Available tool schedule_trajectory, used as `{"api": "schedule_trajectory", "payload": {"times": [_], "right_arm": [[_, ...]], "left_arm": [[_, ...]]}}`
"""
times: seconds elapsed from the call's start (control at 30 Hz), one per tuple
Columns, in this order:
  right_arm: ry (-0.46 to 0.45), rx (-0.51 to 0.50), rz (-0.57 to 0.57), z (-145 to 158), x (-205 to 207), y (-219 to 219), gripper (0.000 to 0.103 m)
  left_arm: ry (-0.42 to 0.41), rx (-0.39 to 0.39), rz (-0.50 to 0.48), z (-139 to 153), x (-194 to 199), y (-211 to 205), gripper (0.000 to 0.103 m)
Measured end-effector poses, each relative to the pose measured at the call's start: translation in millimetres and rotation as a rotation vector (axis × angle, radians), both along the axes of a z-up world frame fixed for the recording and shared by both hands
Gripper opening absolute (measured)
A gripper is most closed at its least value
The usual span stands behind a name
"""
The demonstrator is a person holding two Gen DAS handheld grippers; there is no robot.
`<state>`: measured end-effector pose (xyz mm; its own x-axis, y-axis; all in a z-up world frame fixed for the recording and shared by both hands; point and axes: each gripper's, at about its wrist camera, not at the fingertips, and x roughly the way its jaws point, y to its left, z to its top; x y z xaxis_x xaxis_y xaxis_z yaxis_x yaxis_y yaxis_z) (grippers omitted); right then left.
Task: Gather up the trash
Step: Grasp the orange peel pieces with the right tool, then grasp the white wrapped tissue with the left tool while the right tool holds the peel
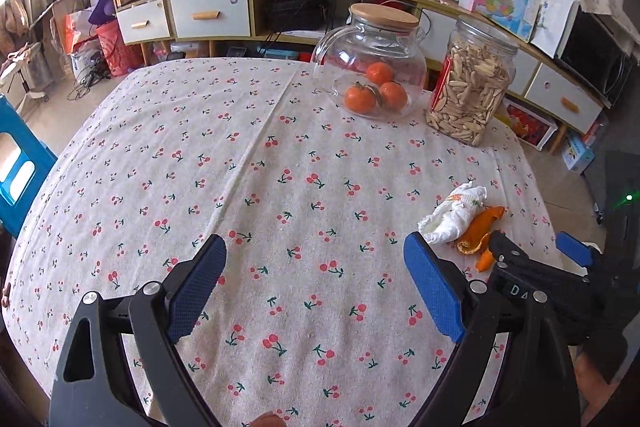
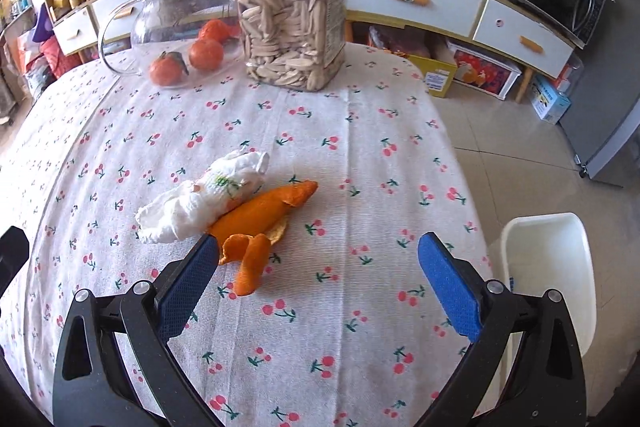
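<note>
A crumpled white tissue (image 2: 200, 203) and orange peel (image 2: 256, 227) lie together on the cherry-print tablecloth (image 2: 360, 307). My right gripper (image 2: 316, 251) is open and empty, its left fingertip close beside the peel. In the left wrist view the tissue (image 1: 452, 215) and peel (image 1: 478, 235) lie at the right, just beyond my right gripper (image 1: 532, 251). My left gripper (image 1: 314, 251) is open and empty over bare cloth in the middle of the table.
A glass jug with three oranges (image 1: 372, 67) and a jar of seeds (image 1: 472, 83) stand at the table's far side. A white bin (image 2: 548, 275) stands on the floor beside the table's right edge. A blue stool (image 1: 20, 163) is at left.
</note>
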<state>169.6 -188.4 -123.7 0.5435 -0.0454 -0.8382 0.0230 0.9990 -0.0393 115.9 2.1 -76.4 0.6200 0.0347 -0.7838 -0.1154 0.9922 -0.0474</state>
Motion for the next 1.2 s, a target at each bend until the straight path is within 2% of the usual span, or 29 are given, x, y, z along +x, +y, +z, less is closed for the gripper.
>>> {"api": "schedule_trajectory", "payload": {"times": [0.07, 0.17, 0.23, 0.3, 0.5, 0.67, 0.83, 0.93, 1.03, 1.07, 1.13, 1.17, 1.2], "right_arm": [[0.021, 0.019, 0.020, -7.8, 5.4, 4.2, 0.088], [0.035, 0.082, 0.066, -14.6, 9.2, 9.3, 0.070], [0.043, 0.147, 0.099, -11.8, 9.3, 9.7, 0.035], [0.051, 0.168, 0.108, -7.2, 7.6, 9.7, 0.025], [0.051, 0.187, 0.080, 0.4, -0.1, -3.7, 0.020], [0.004, 0.177, 0.057, 19.3, -8.1, -21.5, 0.018], [-0.044, 0.159, 0.006, 35.9, -14.9, -49.0, 0.018], [-0.052, 0.166, -0.015, 41.8, -17.7, -66.3, 0.018], [-0.066, 0.160, -0.034, 46.7, -21.9, -76.9, 0.018], [-0.070, 0.162, -0.036, 47.9, -22.8, -79.5, 0.018], [-0.078, 0.166, -0.040, 50.3, -24.9, -82.7, 0.018], [-0.082, 0.170, -0.039, 51.5, -26.0, -83.6, 0.018], [-0.087, 0.176, -0.036, 53.2, -27.4, -83.8, 0.018]], "left_arm": [[0.013, -0.007, -0.009, -2.0, 2.2, 3.0, 0.088], [0.030, -0.011, -0.016, -5.6, 7.0, 5.5, 0.088], [0.037, -0.019, -0.024, -7.2, 11.3, 5.2, 0.088], [0.041, -0.035, -0.041, -7.2, 16.4, 1.9, 0.088], [0.046, -0.052, -0.107, -8.3, 34.0, -17.0, 0.088], [0.083, -0.048, -0.146, -17.5, 61.4, -39.6, 0.088], [0.136, -0.078, -0.197, -28.0, 80.8, -70.0, 0.088], [0.170, -0.055, -0.232, -38.4, 87.4, -89.9, 0.088], [0.207, -0.067, -0.267, -50.9, 91.8, -105.4, 0.085], [0.217, -0.066, -0.282, -54.8, 92.3, -111.0, 0.083], [0.242, -0.042, -0.313, -63.7, 93.1, -122.7, 0.069], [0.238, -0.001, -0.306, -66.3, 92.3, -126.2, 0.057], [0.214, 0.030, -0.299, -64.7, 89.7, -127.6, 0.040]]}}
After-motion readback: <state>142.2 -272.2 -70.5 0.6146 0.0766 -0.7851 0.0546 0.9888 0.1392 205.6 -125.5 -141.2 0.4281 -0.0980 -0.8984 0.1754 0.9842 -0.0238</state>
